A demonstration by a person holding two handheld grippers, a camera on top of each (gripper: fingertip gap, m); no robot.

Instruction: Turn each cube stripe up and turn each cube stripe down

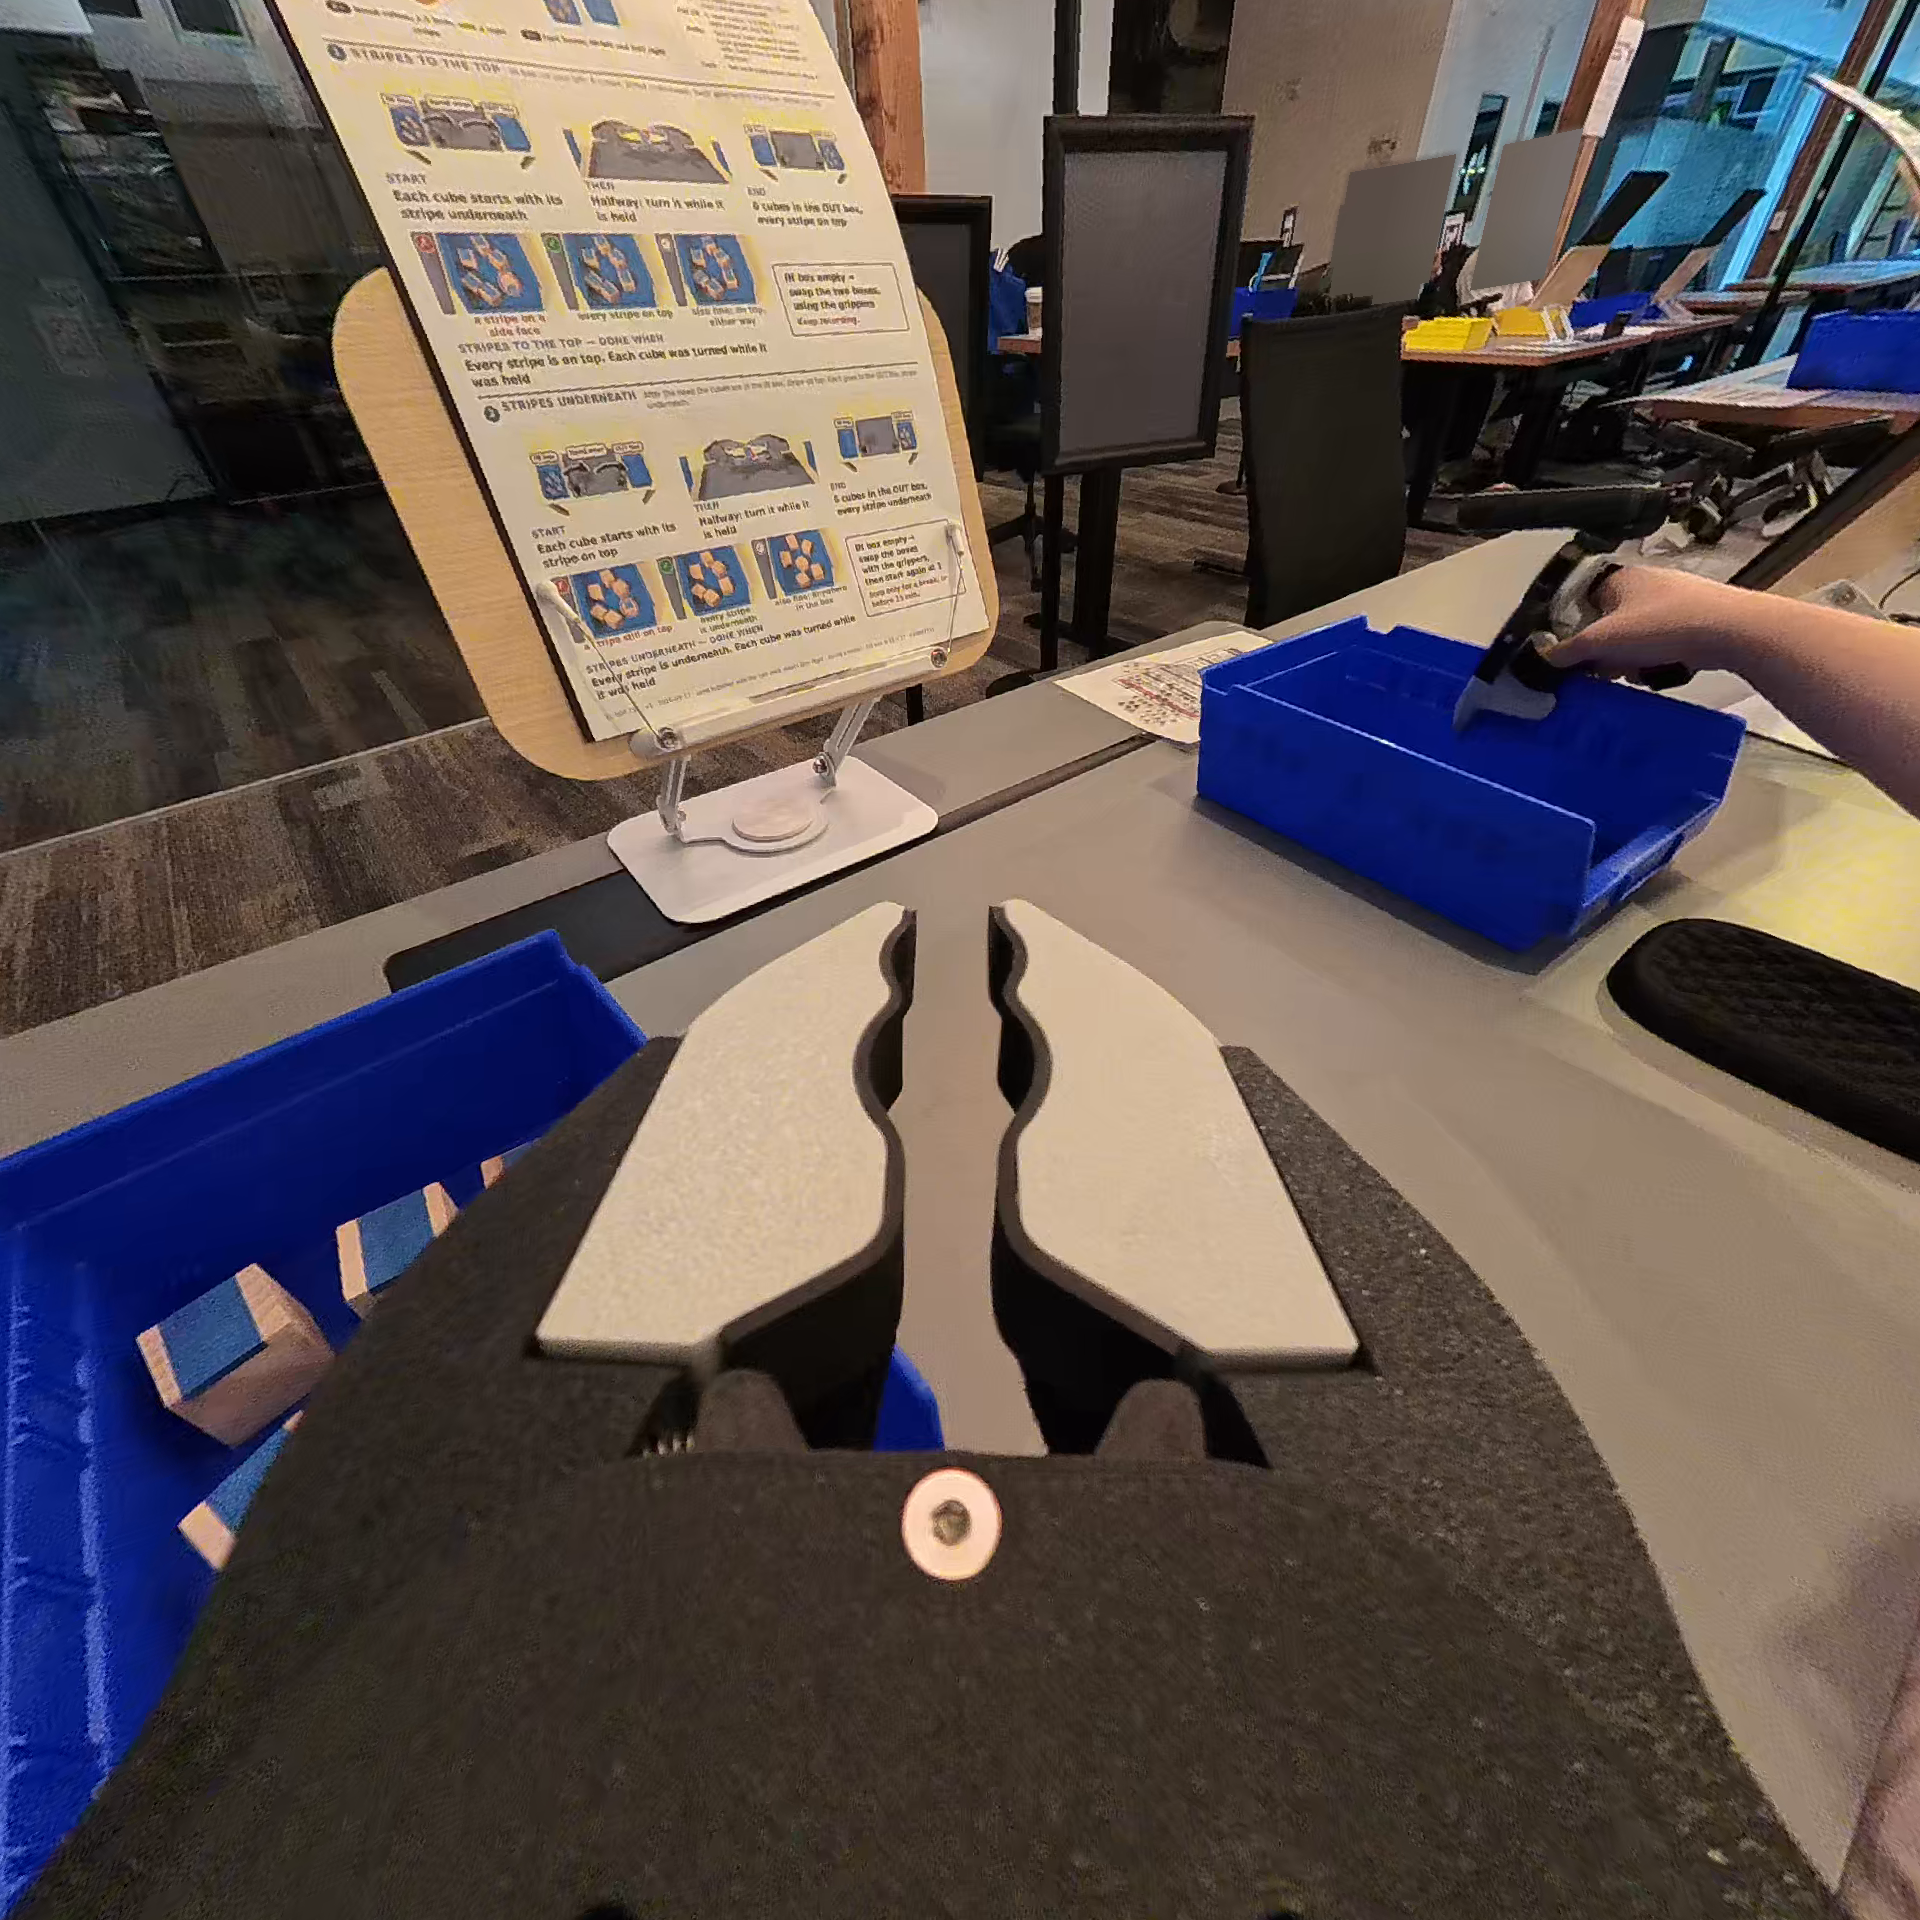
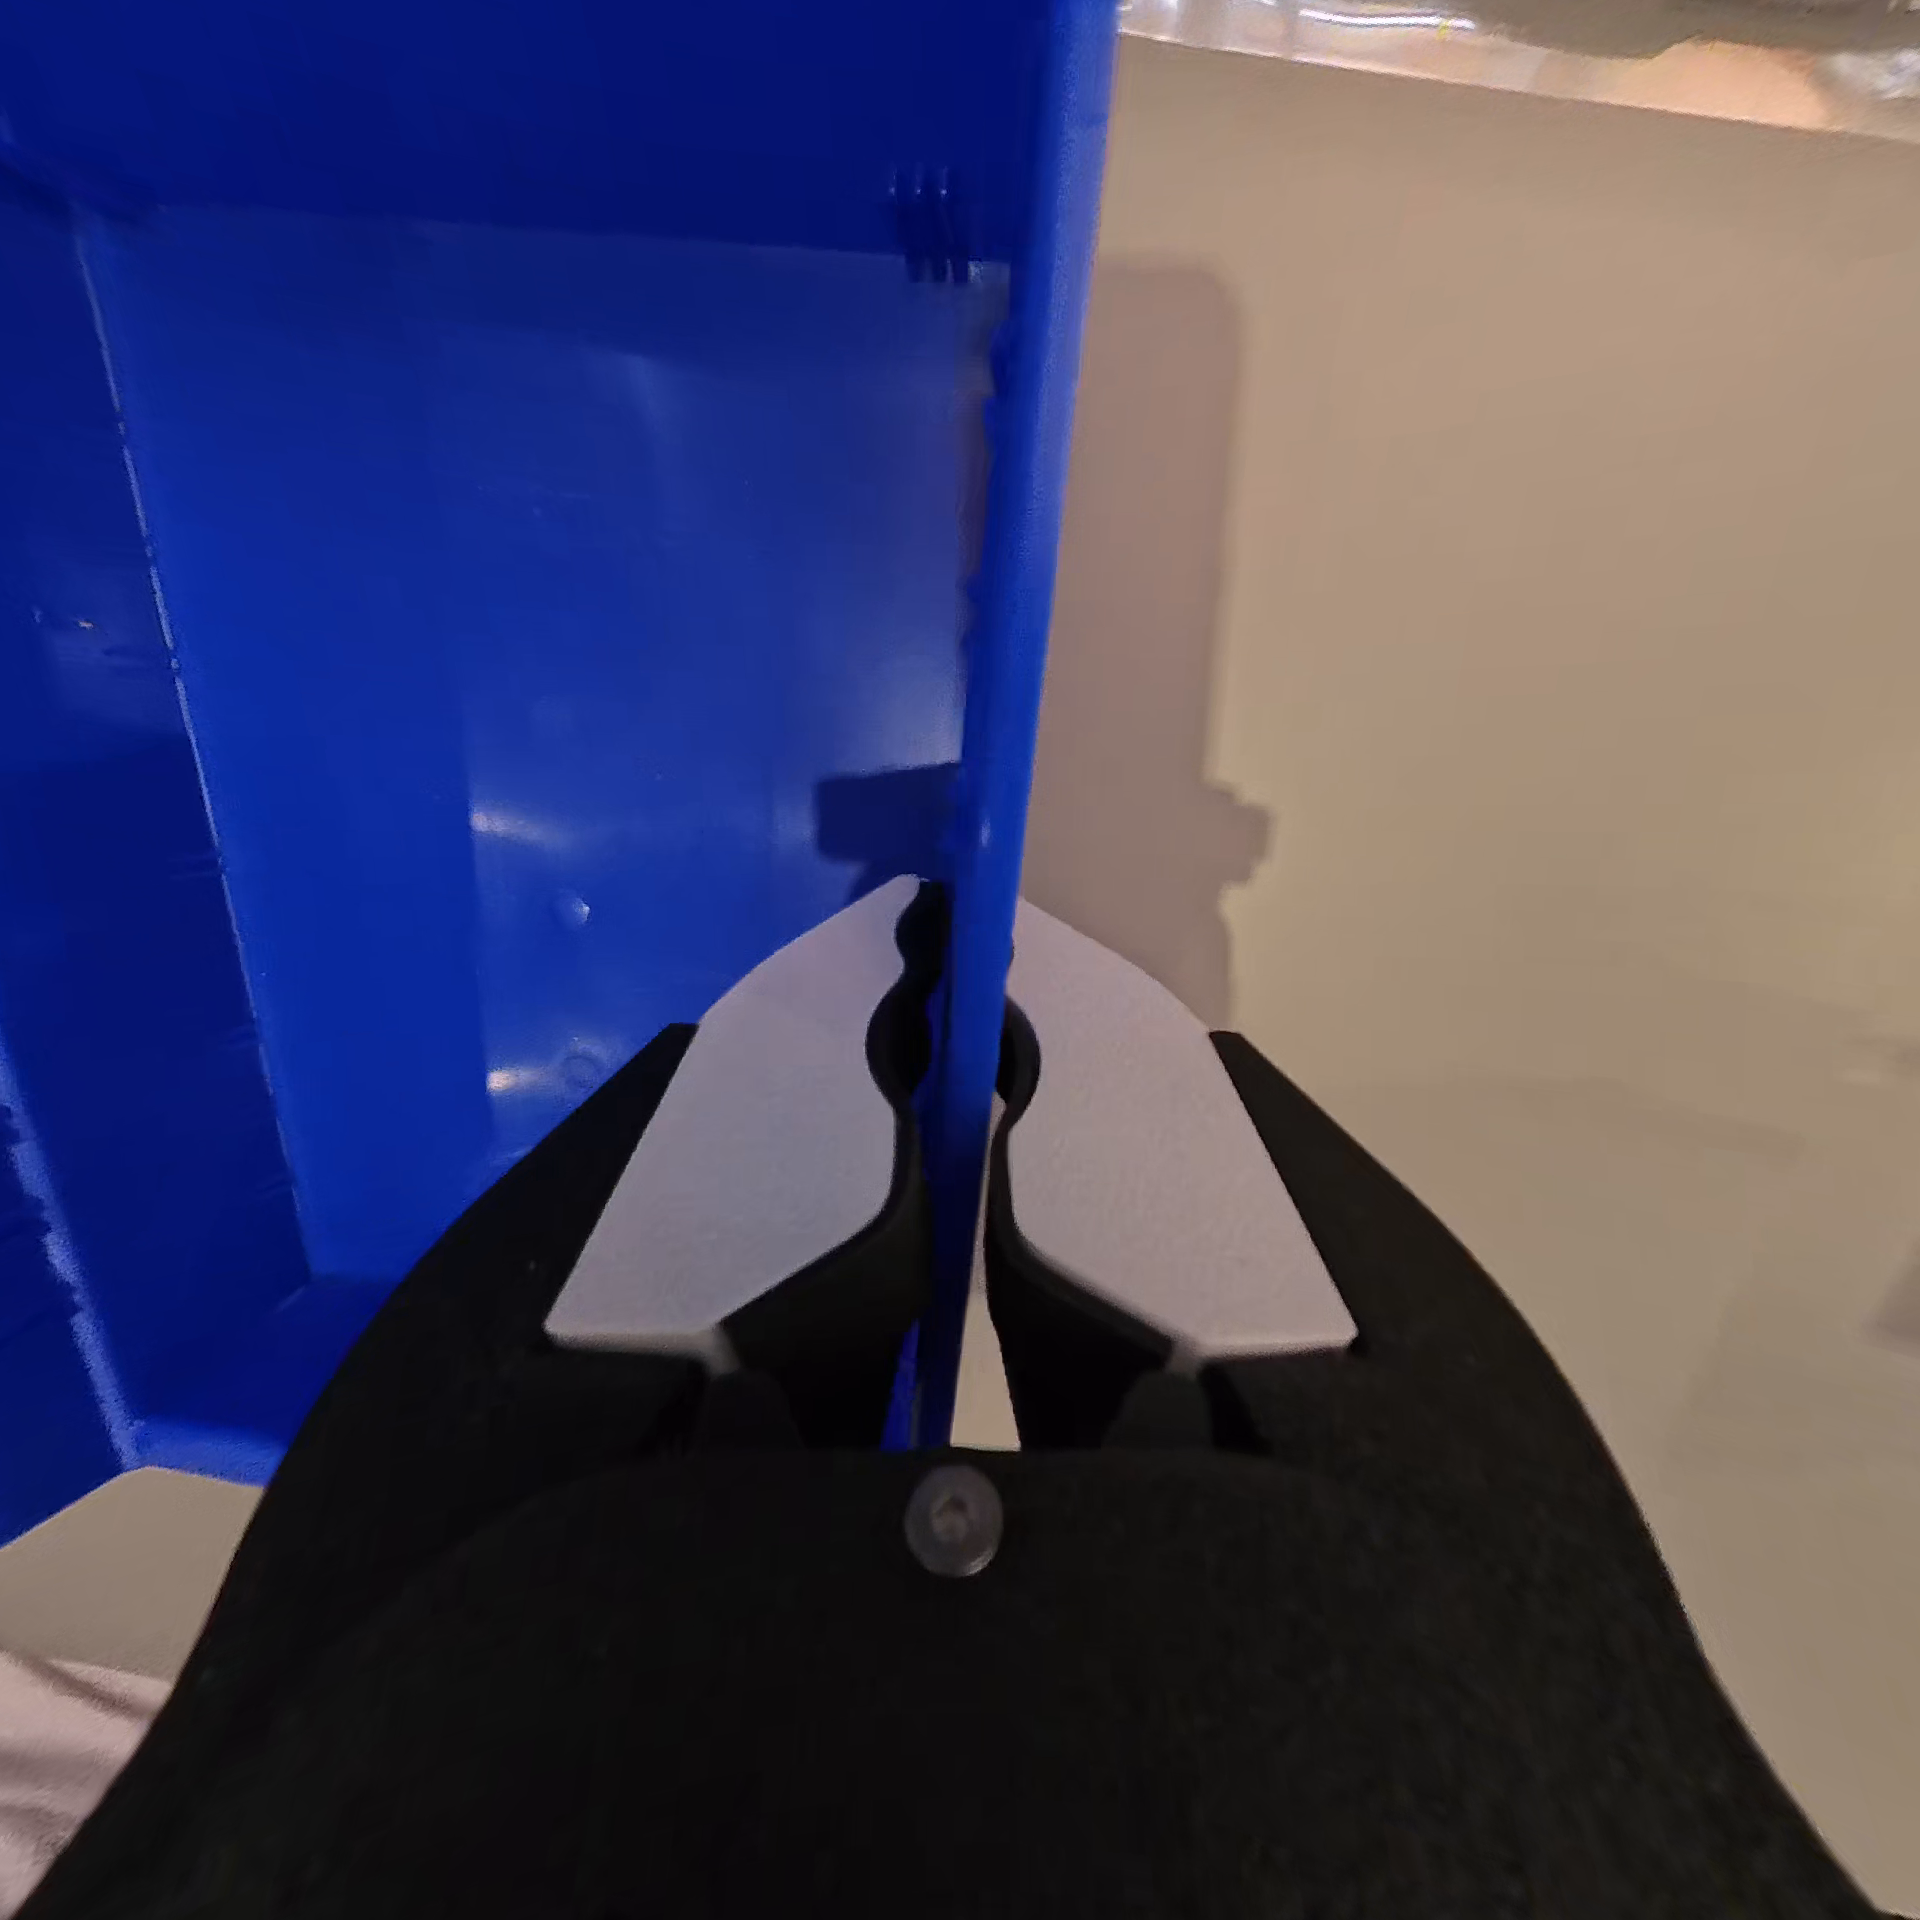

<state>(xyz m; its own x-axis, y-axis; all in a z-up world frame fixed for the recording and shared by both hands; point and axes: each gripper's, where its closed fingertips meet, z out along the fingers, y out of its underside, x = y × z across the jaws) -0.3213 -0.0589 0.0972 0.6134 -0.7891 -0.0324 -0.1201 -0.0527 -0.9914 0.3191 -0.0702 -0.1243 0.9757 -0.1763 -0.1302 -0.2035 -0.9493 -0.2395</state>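
Note:
A blue bin (image 1: 312,1081) at the lower left holds several wooden cubes; three show blue stripes on top (image 1: 234,1351), (image 1: 395,1242), (image 1: 223,1507). My left gripper (image 1: 951,935) hovers over that bin's right edge and the grey table, jaws a narrow gap apart with nothing between them. A second blue bin (image 1: 1455,810) stands at the far right and looks empty. My right gripper (image 1: 1501,701), held by a hand, reaches into it. In the right wrist view the right gripper (image 2: 961,914) is shut on that bin's thin side wall (image 2: 1023,520).
An instruction board on a white stand (image 1: 665,364) stands at the table's far edge. A black wrist pad (image 1: 1787,1018) lies at the right, a printed sheet (image 1: 1153,686) behind the far bin. The grey table (image 1: 1247,1091) lies between the bins.

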